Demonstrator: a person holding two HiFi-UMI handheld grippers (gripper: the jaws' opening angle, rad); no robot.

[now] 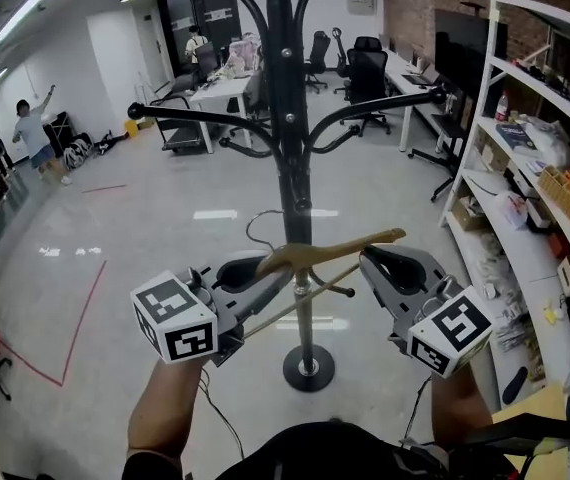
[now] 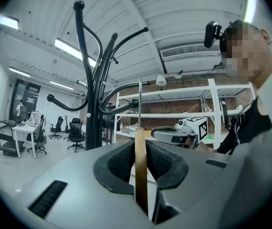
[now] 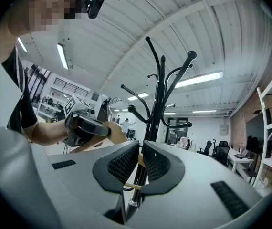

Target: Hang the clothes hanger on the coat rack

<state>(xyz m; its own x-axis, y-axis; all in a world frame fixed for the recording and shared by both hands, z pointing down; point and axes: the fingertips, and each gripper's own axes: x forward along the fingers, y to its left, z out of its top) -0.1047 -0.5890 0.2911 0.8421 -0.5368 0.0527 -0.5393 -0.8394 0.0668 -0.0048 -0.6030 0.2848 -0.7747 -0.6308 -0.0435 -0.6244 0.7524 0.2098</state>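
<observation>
A wooden clothes hanger (image 1: 330, 250) with a thin wire hook (image 1: 257, 226) hangs level between my two grippers, just in front of the black coat rack (image 1: 287, 118). My left gripper (image 1: 265, 268) is shut on the hanger's left arm; in the left gripper view the wood (image 2: 141, 175) stands edge-on between the pads and the hook wire (image 2: 140, 104) rises above it. My right gripper (image 1: 370, 260) is shut on the right end, with wood (image 3: 140, 159) showing in the narrow slit between its pads. The rack's curved arms (image 3: 167, 80) spread above the hanger.
The rack's round base (image 1: 308, 368) stands on the glossy floor below my hands. White shelving (image 1: 525, 168) full of items runs along the right. Desks and office chairs (image 1: 365, 68) fill the back, a person (image 1: 33, 128) stands far left, and red tape lines (image 1: 75, 318) mark the floor.
</observation>
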